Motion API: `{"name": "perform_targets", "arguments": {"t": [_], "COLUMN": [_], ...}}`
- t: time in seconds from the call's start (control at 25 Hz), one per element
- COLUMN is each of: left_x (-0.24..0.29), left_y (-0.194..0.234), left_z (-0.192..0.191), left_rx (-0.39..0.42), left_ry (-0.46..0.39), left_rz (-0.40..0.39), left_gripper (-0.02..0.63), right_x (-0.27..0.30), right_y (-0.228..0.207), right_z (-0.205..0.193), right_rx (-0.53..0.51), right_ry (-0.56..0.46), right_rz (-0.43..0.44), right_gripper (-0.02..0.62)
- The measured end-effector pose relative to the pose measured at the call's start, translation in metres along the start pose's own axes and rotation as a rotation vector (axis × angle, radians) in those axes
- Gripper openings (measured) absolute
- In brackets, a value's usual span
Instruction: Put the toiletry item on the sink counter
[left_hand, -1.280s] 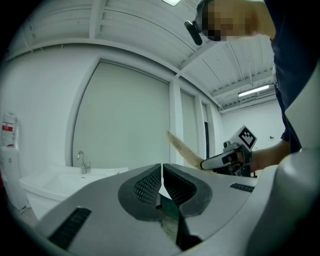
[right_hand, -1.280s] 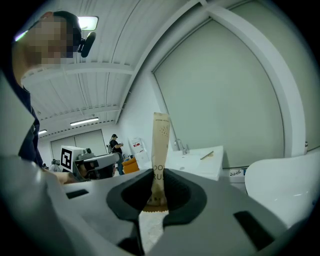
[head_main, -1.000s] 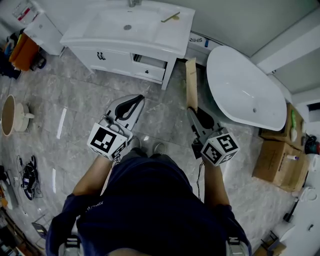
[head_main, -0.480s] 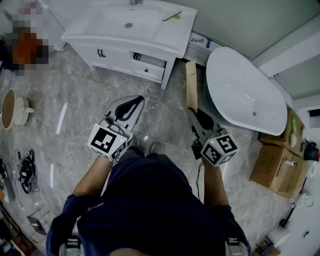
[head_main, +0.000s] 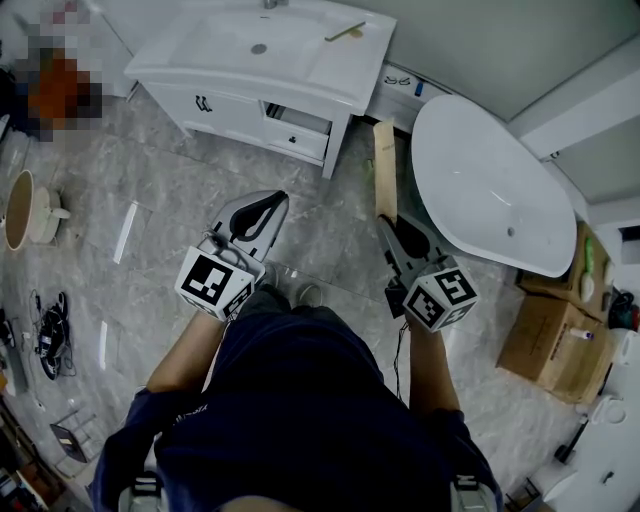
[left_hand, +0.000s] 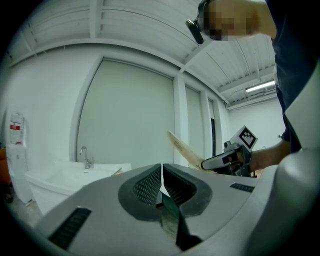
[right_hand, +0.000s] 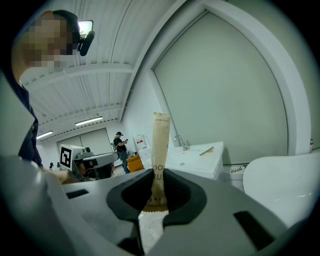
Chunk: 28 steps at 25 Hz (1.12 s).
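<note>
Slippage threatens: right gripper (right_hand: 160, 176) fingers clench only the toiletry packet's (right_hand: 161, 142) bottom end, well short of the sink counter (head_main: 350, 65). Left gripper (left_hand: 162, 172) fingers are closed, empty.

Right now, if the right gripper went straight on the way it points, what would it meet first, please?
Probably the right end of the sink counter, reached first by the cardboard box held in the jaws of the right gripper. Height is unclear; it might instead reach the wall.

The box (head_main: 385, 168) is tan with dark print. Table (head_main: 345, 72) and tub (head_main: 480, 180) are white. Floor (head_main: 150, 195) grey, marbled. Shirt (head_main: 300, 400) navy.
</note>
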<state>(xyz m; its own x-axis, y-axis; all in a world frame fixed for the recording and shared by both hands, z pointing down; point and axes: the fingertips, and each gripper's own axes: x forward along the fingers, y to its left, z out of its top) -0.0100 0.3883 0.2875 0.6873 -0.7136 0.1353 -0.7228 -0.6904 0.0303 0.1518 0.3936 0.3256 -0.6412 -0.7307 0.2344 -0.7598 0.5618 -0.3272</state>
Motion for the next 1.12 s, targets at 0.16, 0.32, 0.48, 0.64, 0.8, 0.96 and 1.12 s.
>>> {"name": "perform_targets", "arguments": {"t": [0.16, 0.32, 0.48, 0.64, 0.8, 0.96, 1.12], "left_x": [0.002, 0.006, 0.013, 0.020, 0.031, 0.045, 0.060], "left_y": [0.003, 0.007, 0.015, 0.027, 0.045, 0.067, 0.089], "left_z": [-0.002, -0.001, -0.004, -0.008, -0.009, -0.013, -0.014], "left_rx": [-0.007, -0.009, -0.014, -0.022, -0.029, -0.038, -0.045], "left_ry": [-0.001, -0.009, -0.005, 0.002, 0.002, 0.009, 0.015], "left_rz": [0.009, 0.011, 0.006, 0.005, 0.000, 0.001, -0.009], "left_gripper": [0.040, 0.038, 0.039, 0.038, 0.039, 0.038, 0.038], "right_x": [0.003, 0.006, 0.016, 0.028, 0.045, 0.071, 0.096], "right_y": [-0.001, -0.005, -0.010, -0.015, -0.023, -0.031, -0.040], "right_z": [0.001, 0.003, 0.004, 0.003, 0.006, 0.012, 0.019], "right_rx": [-0.004, -0.008, -0.008, -0.002, 0.004, 0.007, 0.010], "right_ry": [0.005, 0.009, 0.015, 0.023, 0.032, 0.036, 0.041], "right_rz": [0.004, 0.004, 0.002, -0.001, -0.004, -0.006, -0.010], "right_gripper": [0.061, 0.061, 0.061, 0.061, 0.061, 0.061, 0.061]}}
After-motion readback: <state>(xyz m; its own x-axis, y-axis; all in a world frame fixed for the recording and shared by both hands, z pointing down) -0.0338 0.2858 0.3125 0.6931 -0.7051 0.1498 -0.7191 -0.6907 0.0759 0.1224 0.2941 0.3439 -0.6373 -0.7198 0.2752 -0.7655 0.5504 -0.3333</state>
